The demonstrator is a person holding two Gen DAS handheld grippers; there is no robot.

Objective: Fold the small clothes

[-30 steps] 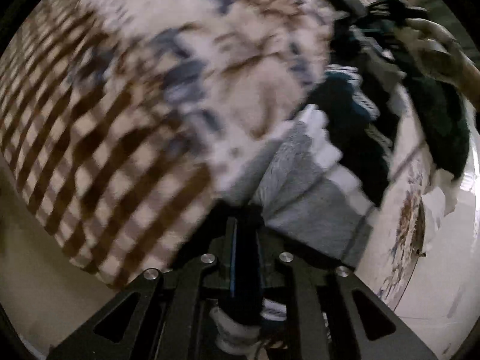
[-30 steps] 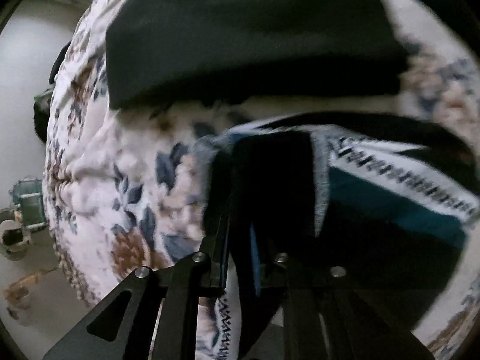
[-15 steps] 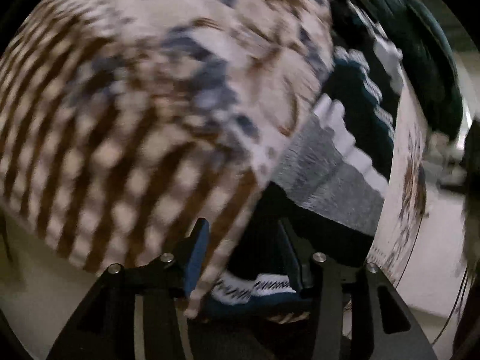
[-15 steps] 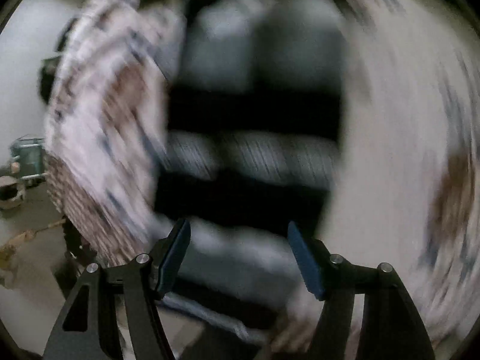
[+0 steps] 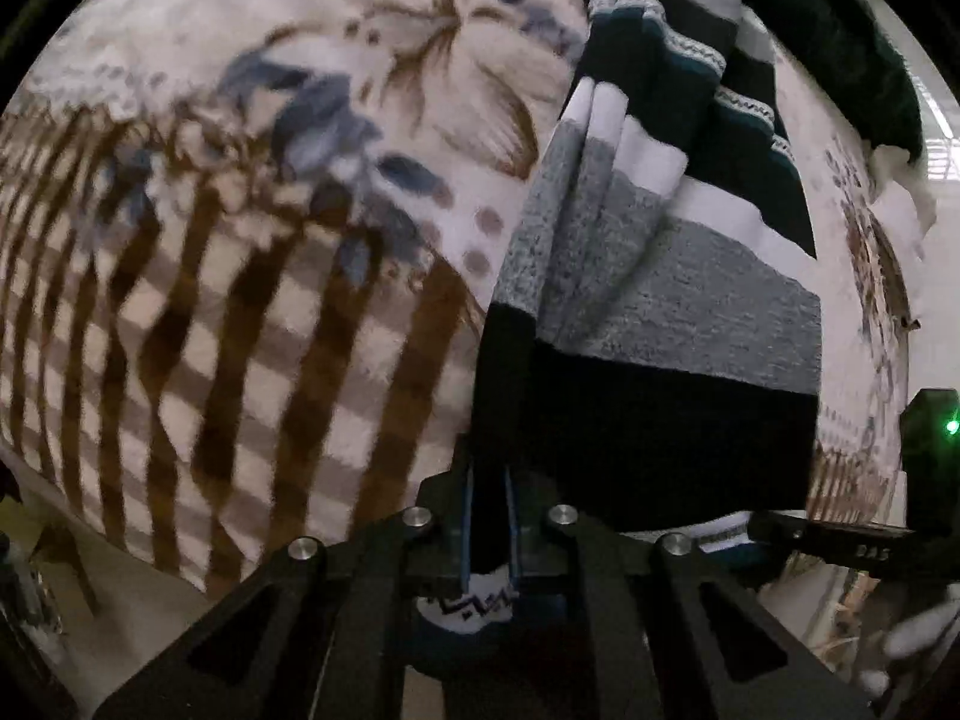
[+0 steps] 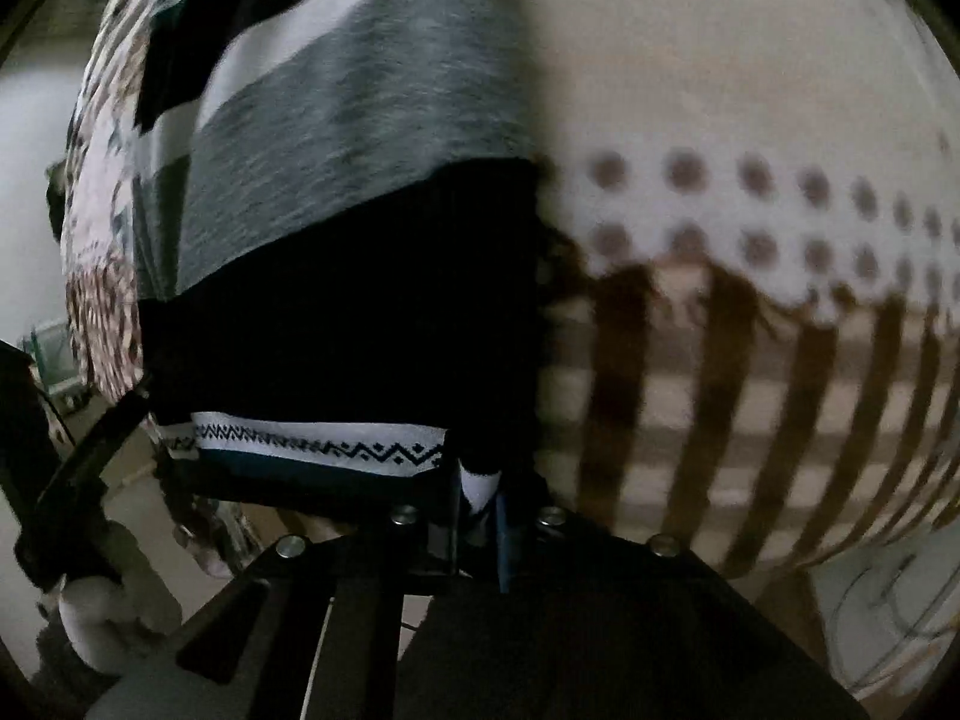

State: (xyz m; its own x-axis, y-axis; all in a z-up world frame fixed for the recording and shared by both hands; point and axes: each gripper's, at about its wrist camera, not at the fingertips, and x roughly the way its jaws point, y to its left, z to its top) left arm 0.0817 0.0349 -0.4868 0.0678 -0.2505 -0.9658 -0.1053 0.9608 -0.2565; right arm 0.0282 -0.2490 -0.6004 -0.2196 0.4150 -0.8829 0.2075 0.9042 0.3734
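Left wrist view: striped knit garment [image 5: 672, 312], banded black, grey, white and teal with a zigzag trim; lies spread on the blanket [image 5: 240, 192], lengthwise creases along its left side. Near black edge pinched between the blue-lined fingers of the left gripper [image 5: 489, 534], jaws clenched on the cloth. Blanket: fleece, floral print in blue and brown, brown check border, dotted band between. Dark green cloth [image 5: 840, 42] at far right, beyond the garment.

Right wrist view: same striped knit garment [image 6: 336, 192], zigzag trim hem nearest the camera. Right gripper [image 6: 477, 510] clamped on the hem corner. Blanket [image 6: 750, 312] to the right; picture motion-blurred.
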